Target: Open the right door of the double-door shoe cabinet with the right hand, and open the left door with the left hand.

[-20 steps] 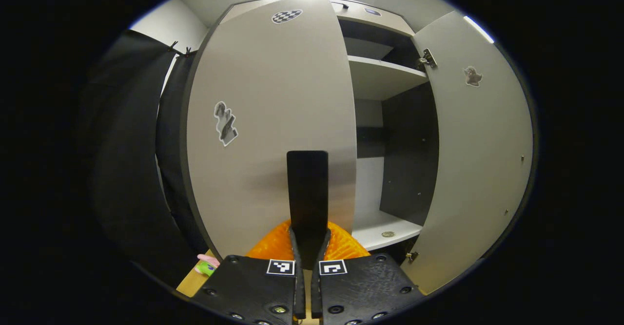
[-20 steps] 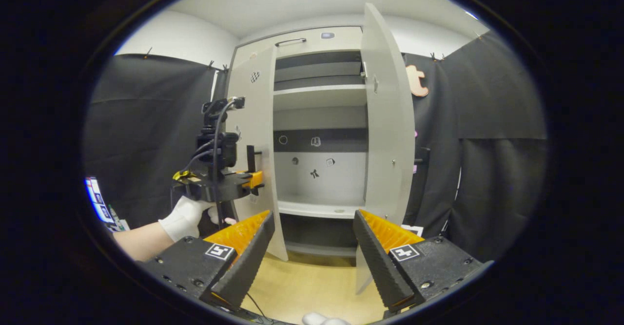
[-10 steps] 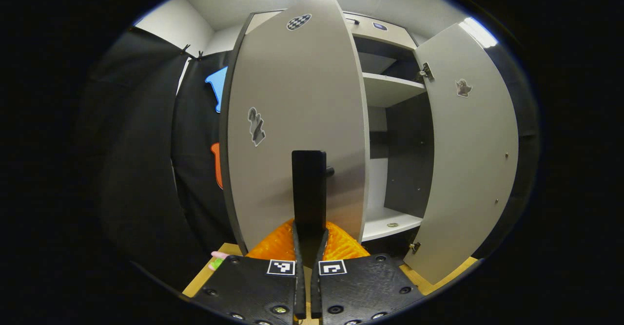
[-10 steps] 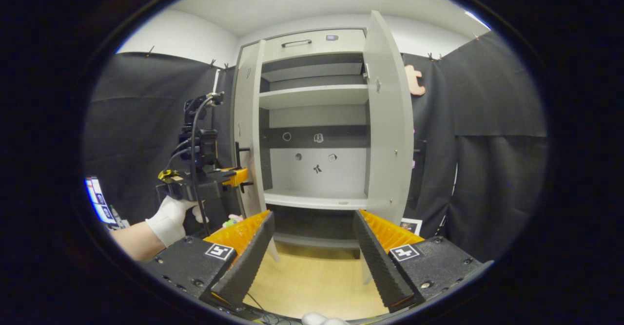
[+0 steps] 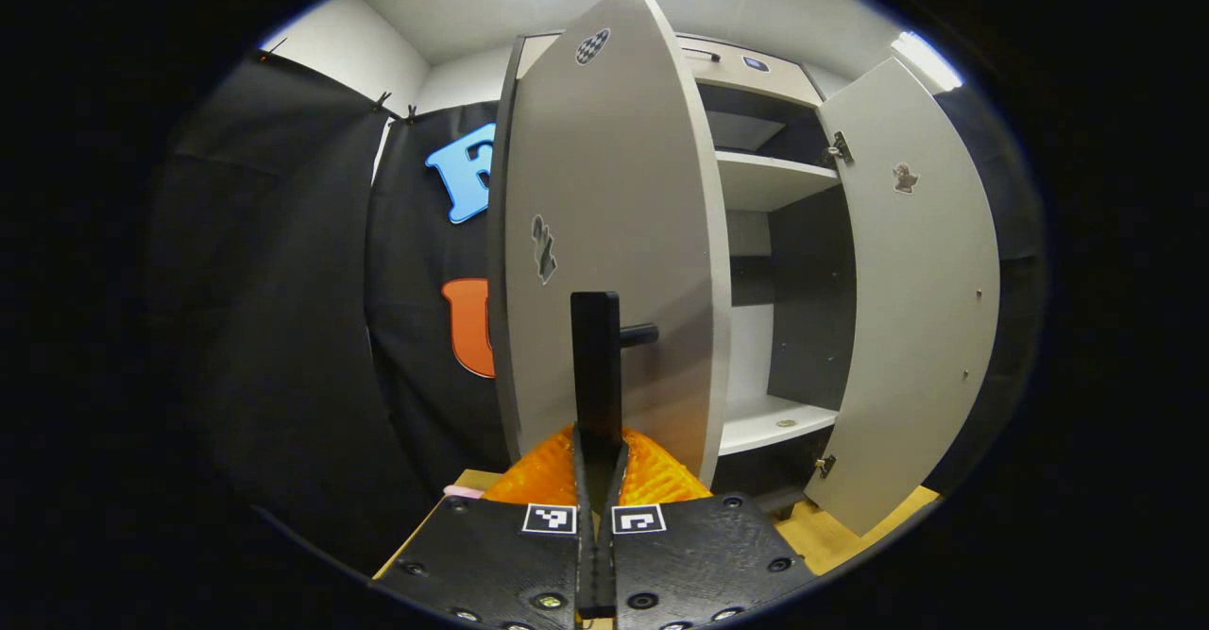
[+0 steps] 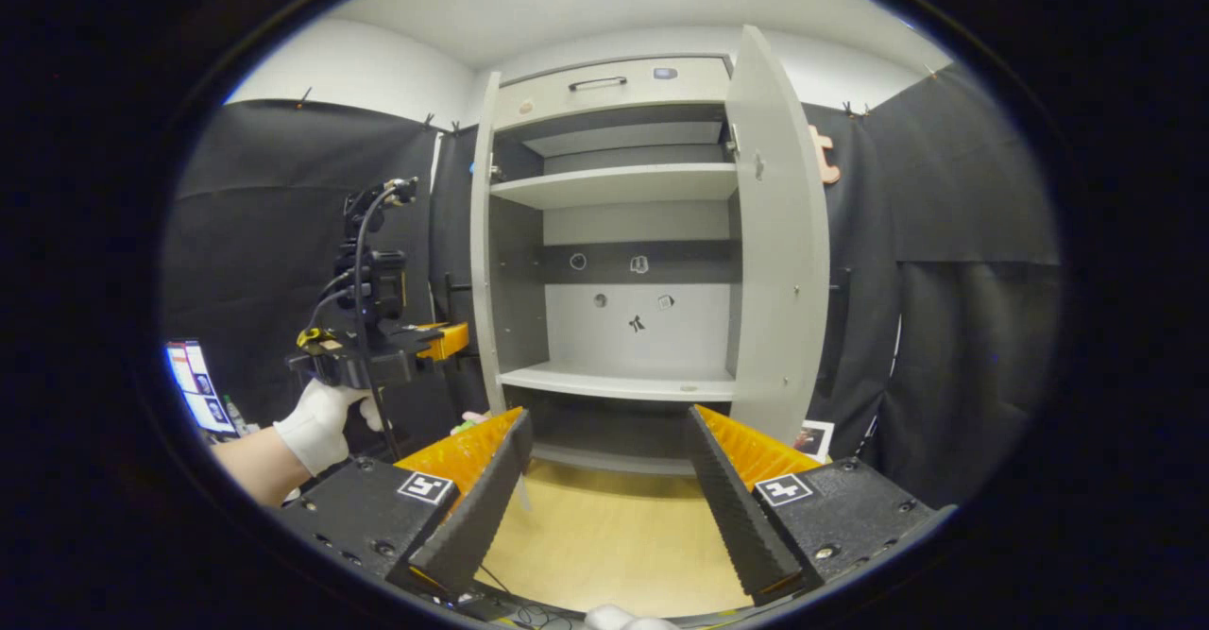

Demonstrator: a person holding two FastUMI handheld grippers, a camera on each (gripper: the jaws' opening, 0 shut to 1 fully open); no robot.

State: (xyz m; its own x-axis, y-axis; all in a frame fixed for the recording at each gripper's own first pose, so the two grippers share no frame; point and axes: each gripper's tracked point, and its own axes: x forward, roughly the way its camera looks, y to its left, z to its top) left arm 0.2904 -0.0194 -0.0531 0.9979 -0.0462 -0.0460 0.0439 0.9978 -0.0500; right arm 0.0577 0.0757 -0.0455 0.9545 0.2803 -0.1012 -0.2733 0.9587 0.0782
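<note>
Wooden floor under cabinet

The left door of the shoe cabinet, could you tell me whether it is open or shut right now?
Open. The left door stands swung well out from the cabinet, baring the shelves, and the left tool is shut on its handle.

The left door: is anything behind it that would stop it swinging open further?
Nothing visible blocks it. The left gripper is shut on the left door's handle, and beyond the left door hangs only the booth's black cloth wall, apart from it. How near that cloth is cannot be told.
</note>
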